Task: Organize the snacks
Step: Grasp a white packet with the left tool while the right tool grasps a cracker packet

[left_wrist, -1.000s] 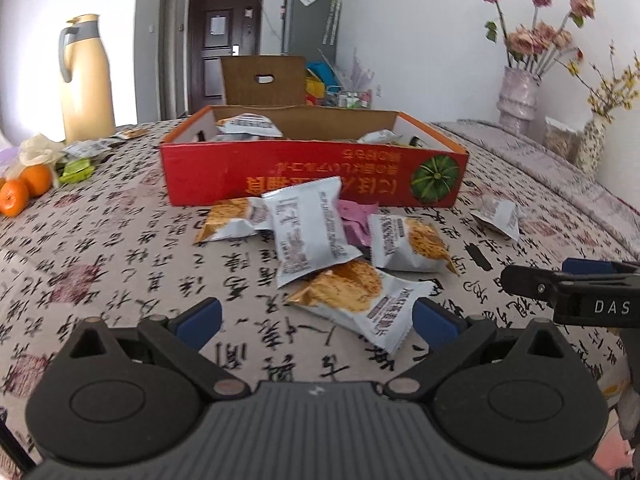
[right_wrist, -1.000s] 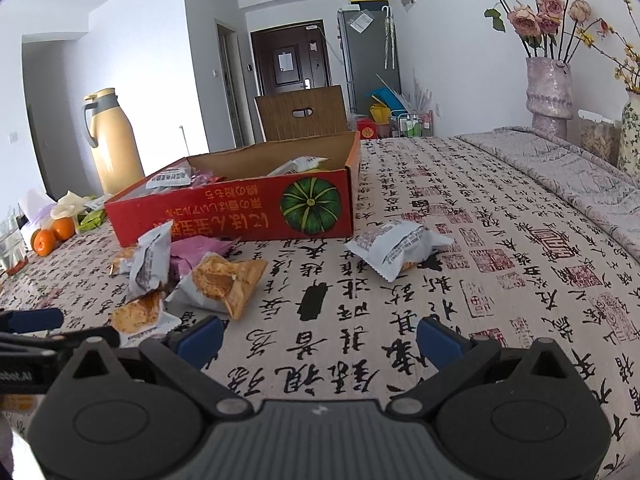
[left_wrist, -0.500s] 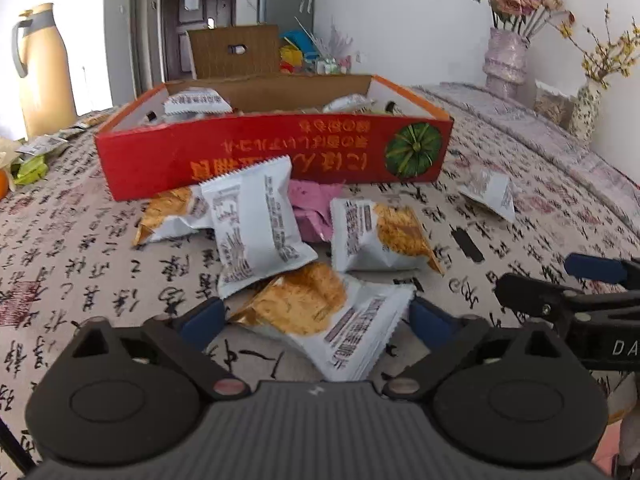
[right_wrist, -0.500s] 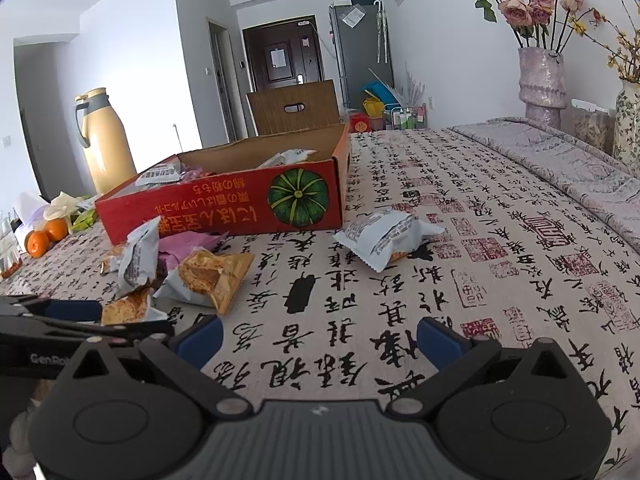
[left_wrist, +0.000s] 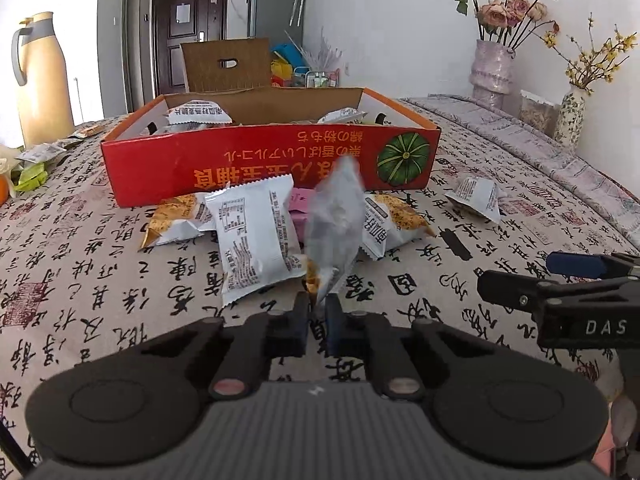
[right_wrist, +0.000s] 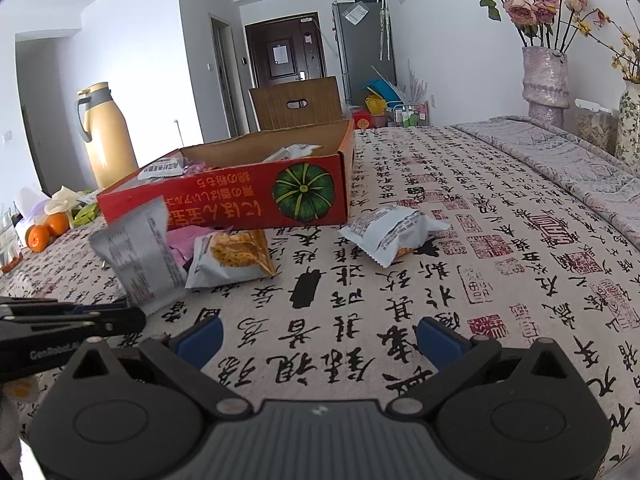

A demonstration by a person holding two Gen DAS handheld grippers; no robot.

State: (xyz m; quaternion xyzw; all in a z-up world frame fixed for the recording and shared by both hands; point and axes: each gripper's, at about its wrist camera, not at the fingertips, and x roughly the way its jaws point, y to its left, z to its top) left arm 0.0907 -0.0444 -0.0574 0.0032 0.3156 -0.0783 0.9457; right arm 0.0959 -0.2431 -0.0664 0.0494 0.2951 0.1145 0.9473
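My left gripper (left_wrist: 317, 312) is shut on the corner of a white snack packet (left_wrist: 334, 224), which stands up on edge above the table; the packet also shows in the right wrist view (right_wrist: 138, 256). Other snack packets (left_wrist: 256, 236) lie in a loose pile in front of a red cardboard box (left_wrist: 272, 164) that holds more packets. One packet (right_wrist: 392, 230) lies alone to the right of the box. My right gripper (right_wrist: 318, 338) is open and empty above the tablecloth, to the right of the left gripper.
A yellow thermos jug (left_wrist: 40, 80) and oranges (right_wrist: 48, 230) stand at the far left. Flower vases (right_wrist: 546, 82) stand at the far right by the wall. A brown cardboard flap (left_wrist: 226, 65) rises behind the box.
My left gripper has shut on the nearest packet and lifted it upright off the table. My right gripper has edged forward and stays open.
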